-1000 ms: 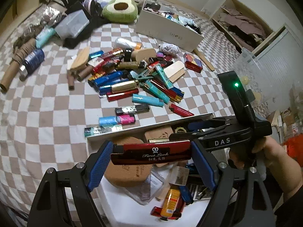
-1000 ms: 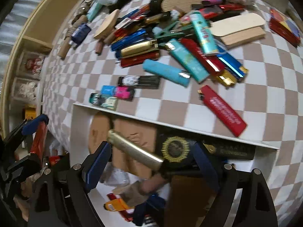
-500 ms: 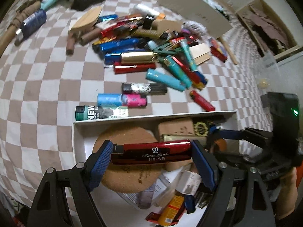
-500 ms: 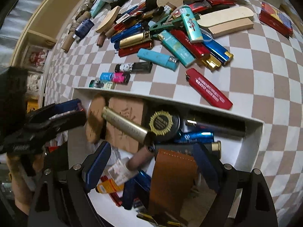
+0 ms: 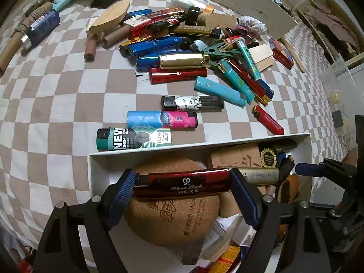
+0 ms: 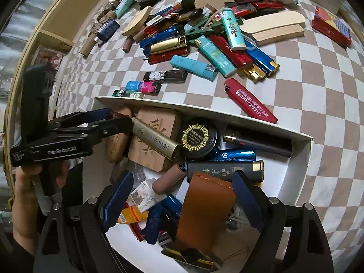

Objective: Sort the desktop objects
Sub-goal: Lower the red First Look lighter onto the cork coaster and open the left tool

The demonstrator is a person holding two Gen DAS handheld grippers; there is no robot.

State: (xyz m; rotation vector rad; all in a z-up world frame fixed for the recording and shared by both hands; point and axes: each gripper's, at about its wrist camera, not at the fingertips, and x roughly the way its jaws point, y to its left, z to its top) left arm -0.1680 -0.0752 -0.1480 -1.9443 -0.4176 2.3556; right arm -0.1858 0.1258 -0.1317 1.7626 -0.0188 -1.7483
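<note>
My left gripper (image 5: 182, 186) is shut on a dark red lighter (image 5: 182, 182), held crosswise over a round cork coaster (image 5: 173, 218) inside the white box (image 5: 145, 151). It also shows in the right wrist view (image 6: 113, 119) at the box's left end. My right gripper (image 6: 182, 200) is open and empty above the box (image 6: 304, 154), over a brown leather case (image 6: 204, 207). A gold lighter (image 6: 157, 141) lies in the box on a wooden block (image 6: 157, 122). A pile of lighters (image 5: 193, 61) lies on the checkered cloth beyond.
Loose lighters lie just past the box's far wall: a green one (image 5: 134, 139), a blue-pink one (image 5: 161, 120), a black one (image 5: 192, 103), a red one (image 6: 250, 101). Wooden slats (image 6: 273, 26), a blue spool (image 5: 41, 28) and another white box (image 5: 248, 2) lie farther back.
My left gripper has moved forward and down over the box with the red lighter. My right gripper let go of the gold lighter, which now lies in the box, and drew back.
</note>
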